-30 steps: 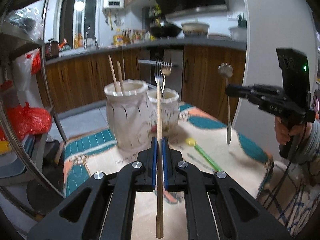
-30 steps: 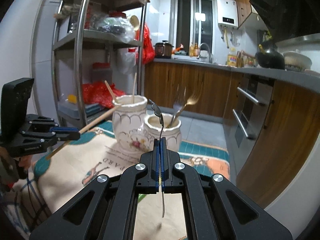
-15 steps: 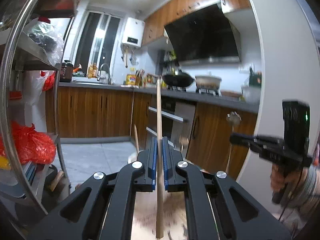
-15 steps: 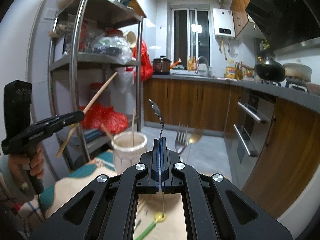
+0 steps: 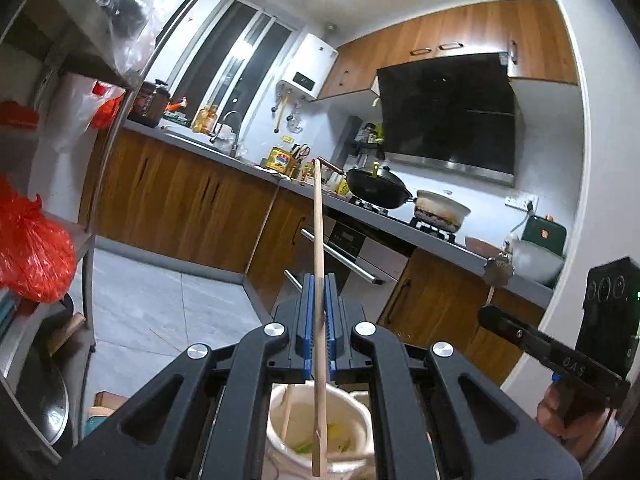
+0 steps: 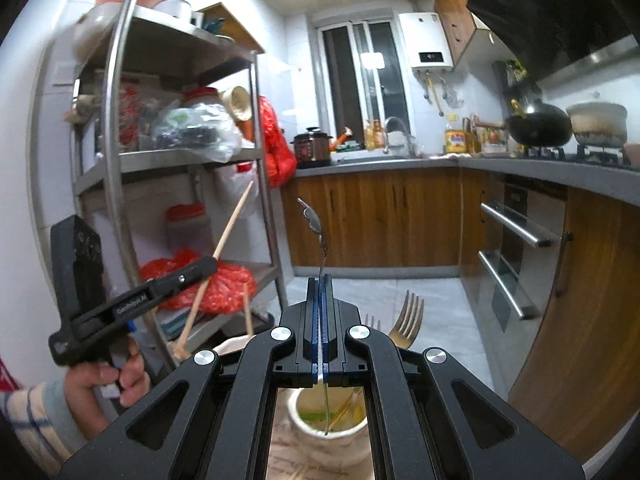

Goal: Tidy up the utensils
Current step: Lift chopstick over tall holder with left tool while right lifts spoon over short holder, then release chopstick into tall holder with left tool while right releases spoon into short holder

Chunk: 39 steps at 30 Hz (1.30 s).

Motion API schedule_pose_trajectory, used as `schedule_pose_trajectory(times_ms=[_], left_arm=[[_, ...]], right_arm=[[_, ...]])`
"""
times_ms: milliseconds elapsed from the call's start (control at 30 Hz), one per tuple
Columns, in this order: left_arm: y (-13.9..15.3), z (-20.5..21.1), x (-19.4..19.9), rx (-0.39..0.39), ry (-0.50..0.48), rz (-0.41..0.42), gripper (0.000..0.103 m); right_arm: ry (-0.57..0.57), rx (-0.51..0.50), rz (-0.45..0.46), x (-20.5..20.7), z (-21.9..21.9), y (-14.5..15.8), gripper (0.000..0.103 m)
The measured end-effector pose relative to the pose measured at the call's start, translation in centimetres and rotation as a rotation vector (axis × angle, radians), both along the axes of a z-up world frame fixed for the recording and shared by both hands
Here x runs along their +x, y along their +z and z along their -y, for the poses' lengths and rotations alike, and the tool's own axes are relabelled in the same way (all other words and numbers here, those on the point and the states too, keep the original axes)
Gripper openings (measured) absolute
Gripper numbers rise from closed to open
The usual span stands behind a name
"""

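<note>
Left tool (image 5: 319,316): blue pads clenched on a single wooden chopstick (image 5: 317,240). The stick stands near upright in the left wrist view. Its lower end hangs over the mouth of a white ceramic utensil jar (image 5: 352,412); another chopstick (image 5: 289,404) leans inside that jar.

Right tool (image 6: 321,320): pads clenched on the thin shaft of a metal spoon (image 6: 316,226), the decorated handle end up. The spoon's lower end hangs over the opening of a second, smaller white ceramic jar (image 6: 320,440). Whether it touches anything inside is hard to judge; the view there is narrow. Just beyond this jar's rim a gold fork (image 6: 408,320) stands tines up, with a second fork's tines (image 6: 372,322) showing beside it.

Seen from the right wrist, the left tool sits to the left of the smaller jar, held by a hand (image 6: 104,380) in a striped sleeve, its chopstick slanting. The chopstick jar's rim peeks out just left of the smaller jar. From the left wrist, the right tool (image 5: 486,316) appears to the right of the chopstick jar, spoon upright.
</note>
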<state>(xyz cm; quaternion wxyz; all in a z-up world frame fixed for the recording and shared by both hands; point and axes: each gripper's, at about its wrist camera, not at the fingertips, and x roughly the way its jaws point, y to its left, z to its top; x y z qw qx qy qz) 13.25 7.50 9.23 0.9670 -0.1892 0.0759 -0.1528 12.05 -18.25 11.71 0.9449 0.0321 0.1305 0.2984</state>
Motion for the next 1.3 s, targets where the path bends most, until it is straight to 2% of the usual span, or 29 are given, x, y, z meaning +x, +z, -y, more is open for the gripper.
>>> schedule_pose_trajectory(times_ms=[300, 667, 767, 1100, 1167, 1300], left_arm=[[-1.3, 0.7, 2.0, -0.019, 0.018, 0.042, 0.005], [-3.0, -0.5, 1.1, 0.014, -0.006, 0.006, 0.005], [-2.9, -0.9, 0.4, 0.046, -0.014, -0.009, 0.005], [-2.1, 1.6, -1.6, 0.262, -0.079, -0.105, 0.005], [-2.2, 1.9, -1.7, 0.290, -0.075, -0.119, 0.005], [-2.2, 1.9, -1.5, 0.297, -0.073, -0.136, 0.005]], right_arm=[[-0.036, 0.040, -0.057, 2.3, -0.7, -2.2, 0.002], [-0.023, 0.023, -0.146, 3.0, -1.1, -5.7, 0.002], [-0.023, 0.024, -0.165, 2.9, -0.9, -6.4, 0.002], [-0.045, 0.028, -0.215, 3.1, -0.2, -7.7, 0.002], [-0.054, 0.020, -0.222, 3.2, -0.1, -7.9, 0.002], [-0.060, 0.006, -0.242, 3.5, -0.3, -8.2, 0.002]])
